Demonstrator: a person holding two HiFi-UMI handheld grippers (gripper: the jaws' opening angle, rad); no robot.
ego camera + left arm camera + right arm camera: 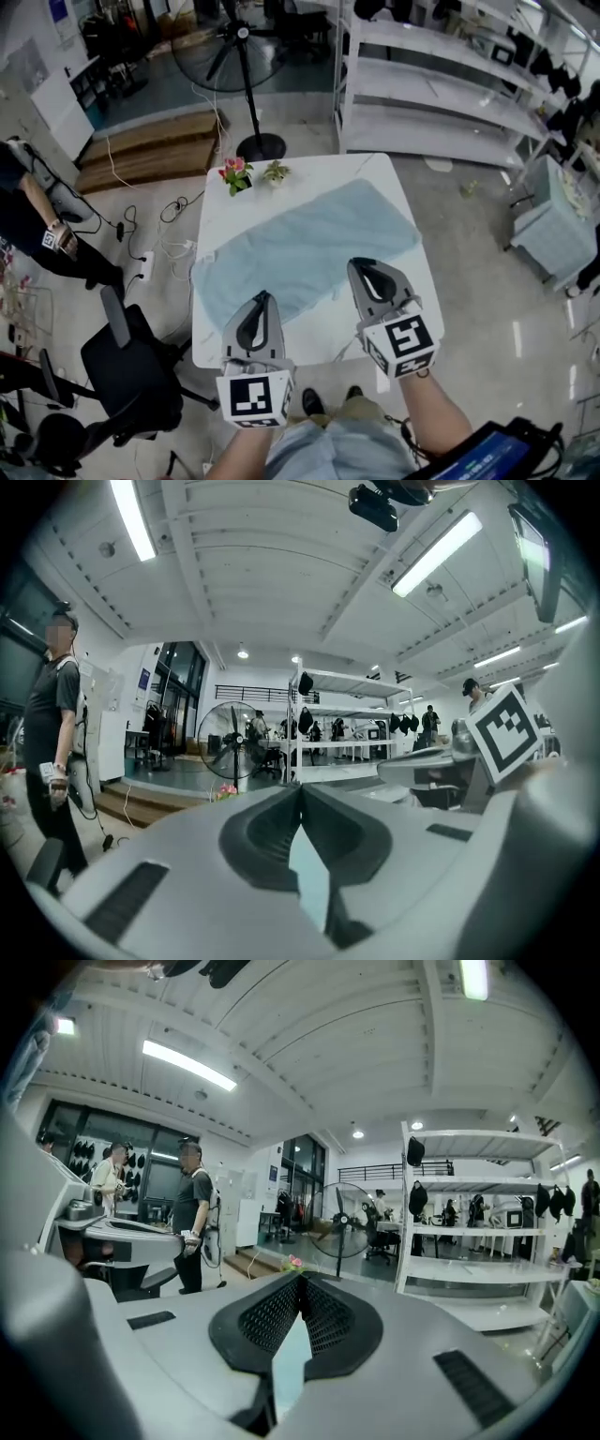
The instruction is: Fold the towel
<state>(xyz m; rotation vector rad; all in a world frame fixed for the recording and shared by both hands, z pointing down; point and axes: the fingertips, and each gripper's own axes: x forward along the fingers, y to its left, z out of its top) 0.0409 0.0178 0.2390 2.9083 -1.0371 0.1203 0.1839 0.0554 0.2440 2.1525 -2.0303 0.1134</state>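
Note:
A light blue towel (309, 248) lies slantwise across the white table (361, 171). Both grippers sit at its near long edge, pointing away from me. My left gripper (265, 298) has its jaws closed together on the towel's edge near the left end. My right gripper (360, 266) is closed the same way further right. In the left gripper view the jaws (301, 787) meet at the tip, with pale blue cloth (309, 874) showing in the slot behind them. The right gripper view shows the same: tips (301, 1279) together, blue cloth (291, 1358) behind.
A pot of pink flowers (235, 174) and a small green plant (276, 172) stand at the table's far edge. A standing fan (246, 84) and white shelving (431, 84) are beyond. A black office chair (131, 361) and a person (28, 216) are at the left.

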